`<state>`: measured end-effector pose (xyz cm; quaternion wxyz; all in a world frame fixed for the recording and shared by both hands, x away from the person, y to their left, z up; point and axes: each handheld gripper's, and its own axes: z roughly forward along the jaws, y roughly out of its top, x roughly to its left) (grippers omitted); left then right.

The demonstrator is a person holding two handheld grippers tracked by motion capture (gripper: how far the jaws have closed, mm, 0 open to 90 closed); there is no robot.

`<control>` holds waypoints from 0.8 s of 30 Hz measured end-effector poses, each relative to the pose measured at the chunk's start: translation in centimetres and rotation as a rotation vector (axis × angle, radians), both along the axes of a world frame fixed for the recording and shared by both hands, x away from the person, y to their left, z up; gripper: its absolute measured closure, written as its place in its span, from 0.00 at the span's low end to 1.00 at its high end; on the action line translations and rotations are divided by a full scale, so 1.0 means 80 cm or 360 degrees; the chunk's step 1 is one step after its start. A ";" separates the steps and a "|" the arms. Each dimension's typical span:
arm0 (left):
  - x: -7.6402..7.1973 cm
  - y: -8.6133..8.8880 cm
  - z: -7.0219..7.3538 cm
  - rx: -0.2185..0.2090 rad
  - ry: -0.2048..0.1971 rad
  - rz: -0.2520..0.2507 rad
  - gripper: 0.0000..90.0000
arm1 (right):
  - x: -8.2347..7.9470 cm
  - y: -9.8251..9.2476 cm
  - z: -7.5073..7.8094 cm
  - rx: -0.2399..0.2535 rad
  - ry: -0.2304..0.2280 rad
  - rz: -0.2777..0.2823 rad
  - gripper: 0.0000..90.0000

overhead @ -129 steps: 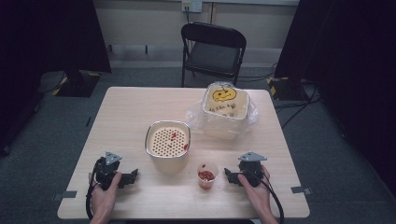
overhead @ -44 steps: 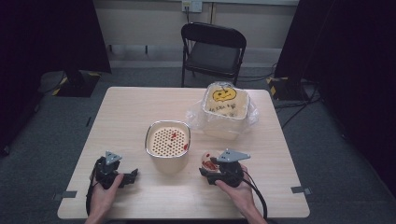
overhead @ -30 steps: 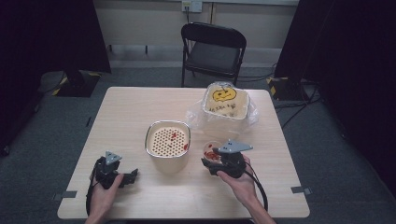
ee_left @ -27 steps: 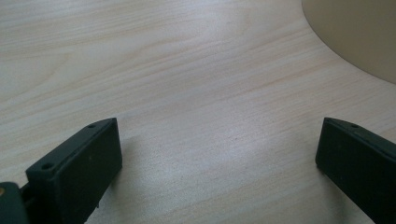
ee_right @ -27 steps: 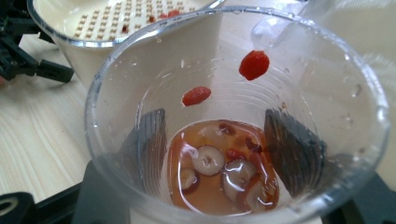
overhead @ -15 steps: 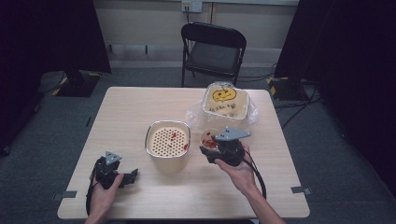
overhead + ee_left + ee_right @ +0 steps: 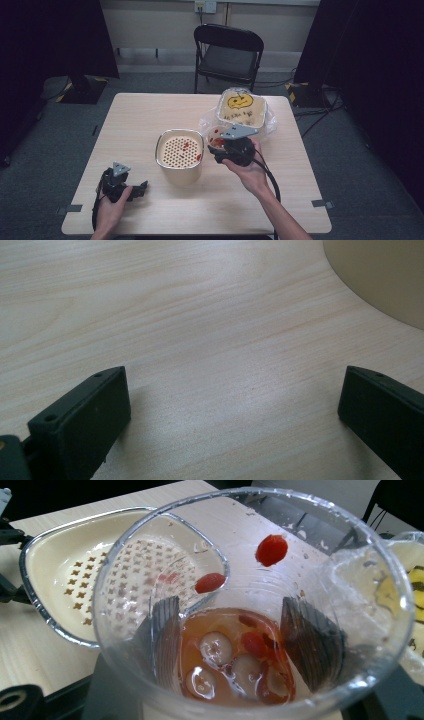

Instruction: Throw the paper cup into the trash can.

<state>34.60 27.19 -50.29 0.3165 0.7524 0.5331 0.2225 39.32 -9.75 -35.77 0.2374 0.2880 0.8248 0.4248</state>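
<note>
Right gripper squeezes cup beside strainer bowl. Cup upright, red bits and juice inside; pouring likely left. Left gripper wide open, resting on table.

Clear cup, reddish liquid, berries

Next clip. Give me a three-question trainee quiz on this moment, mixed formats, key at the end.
1. True or false: the right gripper holds the clear plastic cup above the wooden table.
2. Multiple choice: what does the cup contain? A) plain water B) reddish liquid with red berries and pale round pieces C) nothing
3. Fill in: the left gripper stands ____ with bare tabletop between its jaws.

Key: 1 true. 2 B. 3 open. The cup sits beside the perforated cream strainer basket, not yet tipped over it; the pumpkin-face container stands behind.
</note>
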 end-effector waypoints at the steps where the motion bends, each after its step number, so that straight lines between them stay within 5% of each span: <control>1: 0.000 0.000 0.000 0.0001 0.0000 0.0000 0.00 | 0.000 0.002 0.001 -0.0010 -0.0007 -0.0001 0.47; 15: 0.000 0.000 0.000 0.0001 0.0000 0.0000 0.00 | 0.009 0.032 0.022 -0.0210 -0.0117 0.0027 0.48; 20: 0.000 0.000 0.000 0.0001 -0.0001 0.0000 0.00 | 0.015 0.048 0.028 -0.0381 -0.0208 0.0014 0.48; 24: 0.000 0.000 0.000 0.0000 -0.0001 -0.0001 0.00 | 0.018 0.055 0.031 -0.0441 -0.0239 0.0015 0.48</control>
